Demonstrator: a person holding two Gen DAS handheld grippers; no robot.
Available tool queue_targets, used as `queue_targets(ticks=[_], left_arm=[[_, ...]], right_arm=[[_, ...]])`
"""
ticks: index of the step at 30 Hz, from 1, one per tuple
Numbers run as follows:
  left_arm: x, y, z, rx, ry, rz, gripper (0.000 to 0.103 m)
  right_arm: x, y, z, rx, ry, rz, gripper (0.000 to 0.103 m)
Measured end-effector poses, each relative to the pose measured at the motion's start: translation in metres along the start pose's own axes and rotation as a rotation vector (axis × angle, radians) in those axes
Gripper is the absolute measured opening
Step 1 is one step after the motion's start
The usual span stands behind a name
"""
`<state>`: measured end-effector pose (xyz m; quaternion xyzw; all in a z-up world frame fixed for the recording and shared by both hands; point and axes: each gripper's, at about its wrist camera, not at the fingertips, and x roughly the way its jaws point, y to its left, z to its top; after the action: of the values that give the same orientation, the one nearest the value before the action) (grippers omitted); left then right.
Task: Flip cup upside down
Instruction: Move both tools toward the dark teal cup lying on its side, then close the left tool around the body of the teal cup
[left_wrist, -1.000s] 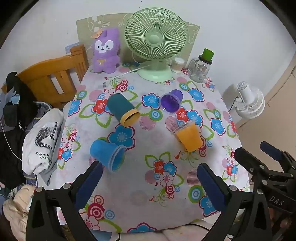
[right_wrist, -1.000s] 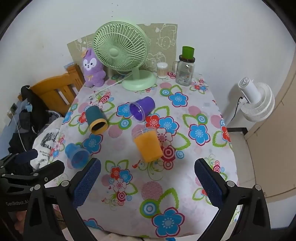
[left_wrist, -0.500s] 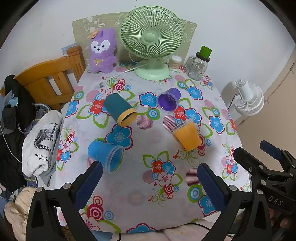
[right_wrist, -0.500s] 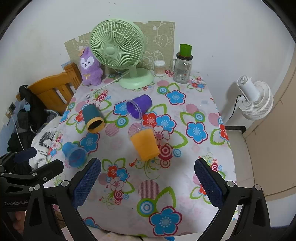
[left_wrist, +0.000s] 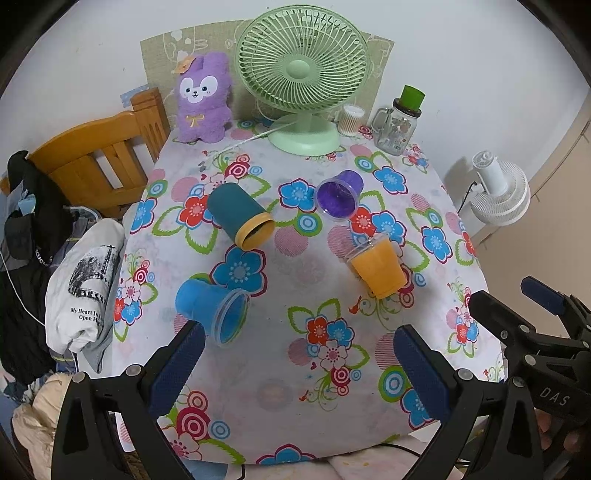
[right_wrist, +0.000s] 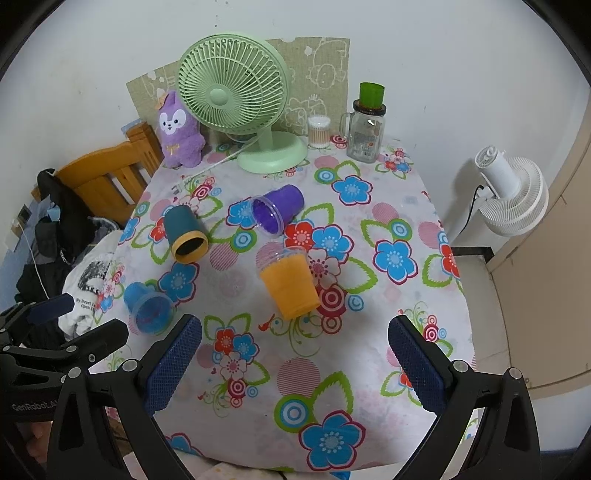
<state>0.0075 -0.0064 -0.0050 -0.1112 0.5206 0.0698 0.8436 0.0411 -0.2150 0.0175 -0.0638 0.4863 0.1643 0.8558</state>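
Several cups lie on their sides on the floral tablecloth (left_wrist: 295, 350): a blue cup (left_wrist: 210, 308) (right_wrist: 147, 310) at the near left, a teal cup with a yellow rim (left_wrist: 240, 216) (right_wrist: 184, 234), a purple cup (left_wrist: 338, 195) (right_wrist: 277, 210) and an orange cup (left_wrist: 376, 267) (right_wrist: 290, 282). My left gripper (left_wrist: 299, 369) is open and empty above the table's near edge, just short of the blue cup. My right gripper (right_wrist: 293, 362) is open and empty, short of the orange cup.
A green desk fan (left_wrist: 303, 81), a purple plush toy (left_wrist: 203, 98), a cotton-swab jar (left_wrist: 349, 118) and a glass mug jar with a green cap (left_wrist: 399, 123) stand along the back edge. A wooden chair (left_wrist: 99, 162) with clothes is at the left. A white floor fan (left_wrist: 498, 192) is at the right.
Both grippers have pulled back and risen slightly, so the table appears farther away. The cups have not moved. Both grippers stay open.
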Motion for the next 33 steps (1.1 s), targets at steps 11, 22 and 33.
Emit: queue_targets(ticks=[11,22,33], left_arm=[[0.005,0.007,0.003,-0.011,0.017,0.015,0.103],[0.030,0.025,0.010,-0.050,0.087,0.041,0.103],[0.069,0.046,0.042,-0.099,0.146,0.040,0.103]], right_arm=[[0.007,0.005,0.005,-0.012,0.019,0.006,0.102],[0.034,0.012,0.017,-0.011,0.077,0.024,0.102],[0.076,0.027,0.059,-0.067,0.114,0.064,0.102]])
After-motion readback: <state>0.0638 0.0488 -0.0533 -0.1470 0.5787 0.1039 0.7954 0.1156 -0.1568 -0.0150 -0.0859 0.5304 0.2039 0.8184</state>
